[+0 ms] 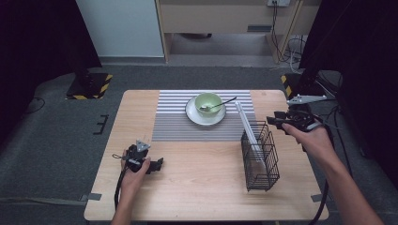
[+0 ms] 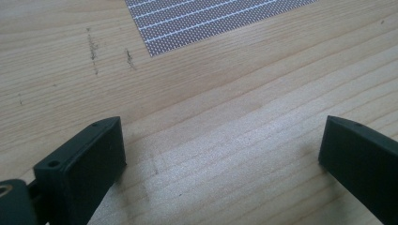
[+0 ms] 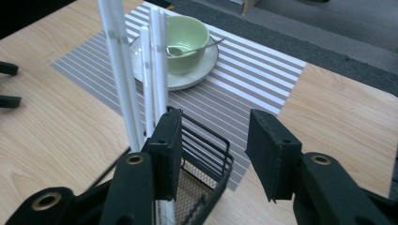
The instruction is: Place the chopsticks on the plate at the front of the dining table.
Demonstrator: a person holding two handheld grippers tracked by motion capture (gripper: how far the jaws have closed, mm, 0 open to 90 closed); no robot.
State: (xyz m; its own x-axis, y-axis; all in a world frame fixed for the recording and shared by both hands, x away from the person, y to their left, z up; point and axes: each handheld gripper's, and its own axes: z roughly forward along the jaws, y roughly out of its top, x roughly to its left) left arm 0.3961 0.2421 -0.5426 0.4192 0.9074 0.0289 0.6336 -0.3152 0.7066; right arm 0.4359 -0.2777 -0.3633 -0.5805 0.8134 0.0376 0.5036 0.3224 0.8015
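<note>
1. While the right gripper (image 3: pixel 213 154) is hovering above the far rim of the black wire basket (image 1: pixel 259 157), its jaws are standing partly apart and holding nothing (the gap between them is showing only the striped mat (image 3: pixel 244 84) and bare wood).
2. The white chopsticks (image 3: pixel 136 70) are standing tilted in the basket, just beyond and to the left of this gripper's left jaw, leaning away toward the green bowl (image 3: pixel 185 35).
3. The bowl is sitting on a white plate (image 3: pixel 206 63) further ahead of the gripper, with a spoon (image 3: pixel 187 48) resting in it.
4. The left gripper (image 1: pixel 149 162) is resting low over the table (image 2: pixel 211 117), jaws wide apart and empty, well away from the basket.
5. Risk, as I am judging it: a closing reach is likely catching a basket wire together with a stick, since the left jaw is nearly touching the rim.
6. Risk: a sideways nudge is threatening to tip the light basket, or to lever the sticks out toward the plate.
7. Risk: gripping one thin stick near its top is inviting it to pivot or slip.
8. Room: open table is lying to the right of the right gripper up to the table edge; above the sticks nothing is blocking a straight lift.
9. Tight side: the rim below and the sticks beside the left jaw.
</note>
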